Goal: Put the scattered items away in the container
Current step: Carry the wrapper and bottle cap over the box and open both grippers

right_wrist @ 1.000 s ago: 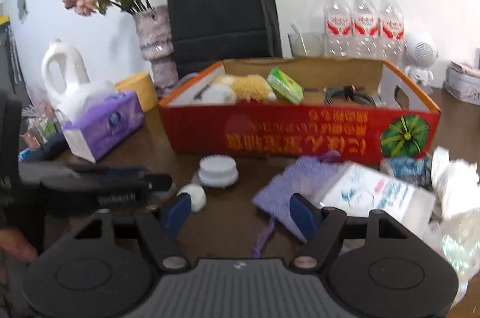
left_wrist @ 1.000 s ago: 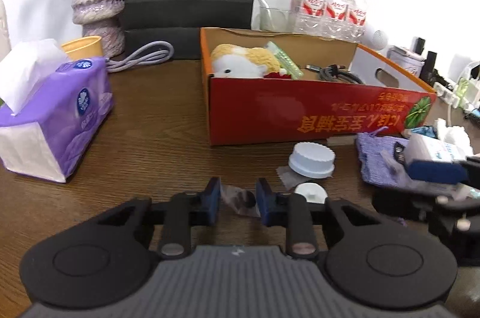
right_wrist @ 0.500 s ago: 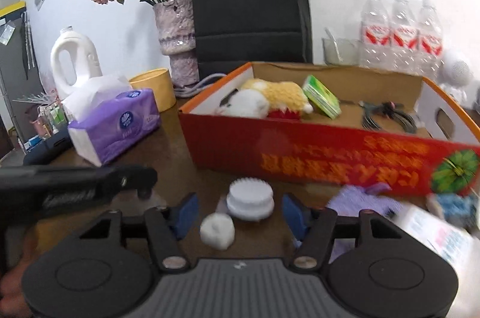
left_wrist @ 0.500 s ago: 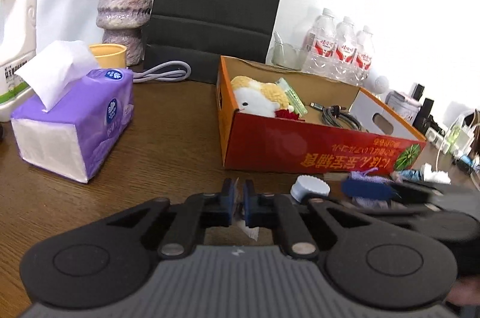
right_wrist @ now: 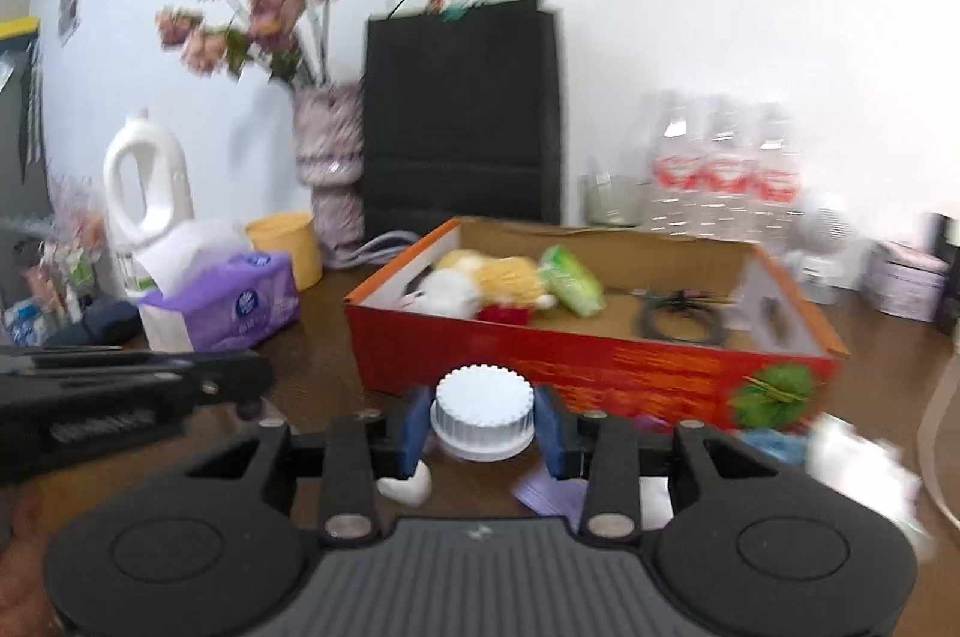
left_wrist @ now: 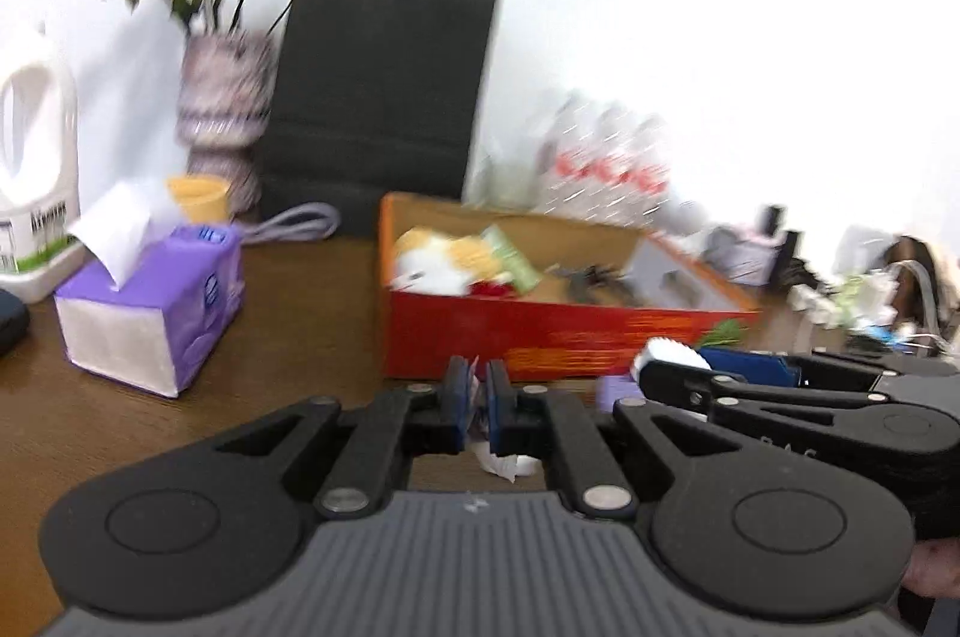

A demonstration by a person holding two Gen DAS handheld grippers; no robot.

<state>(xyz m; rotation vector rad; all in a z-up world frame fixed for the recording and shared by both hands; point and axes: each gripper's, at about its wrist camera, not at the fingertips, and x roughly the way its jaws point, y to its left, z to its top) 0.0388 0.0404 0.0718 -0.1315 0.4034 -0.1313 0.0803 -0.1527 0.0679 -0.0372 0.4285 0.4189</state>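
The brown wooden tabletop (right_wrist: pixel 312 331) carries everything. On it stands the red cardboard box (right_wrist: pixel 600 367), open at the top, its long red wall facing the cameras. Inside, at the left end, lies a yellow-and-white plush toy (right_wrist: pixel 480 280), a green packet (right_wrist: pixel 570 280) leaning beside it; a coiled black cable (right_wrist: pixel 678 319) rests on the box floor further right. Behind the box stand a black paper bag (right_wrist: pixel 462 114), a vase of pink flowers (right_wrist: pixel 327 156) and a group of water bottles (right_wrist: pixel 726 175). To the left sit a purple tissue pack (left_wrist: pixel 150 313), a yellow cup (right_wrist: pixel 288 247) and a white jug (right_wrist: pixel 147 181).

The right gripper (right_wrist: pixel 483 427) has its jaws clenched on a white ribbed cap (right_wrist: pixel 483 418), held in front of the box's red wall. A small white piece (right_wrist: pixel 408 487) lies on the tabletop just below it.

The left gripper (left_wrist: pixel 474 400) has its jaws nearly together, grasping a crumpled scrap of wrapper (left_wrist: pixel 498 460) that hangs beneath them, before the box's left corner.
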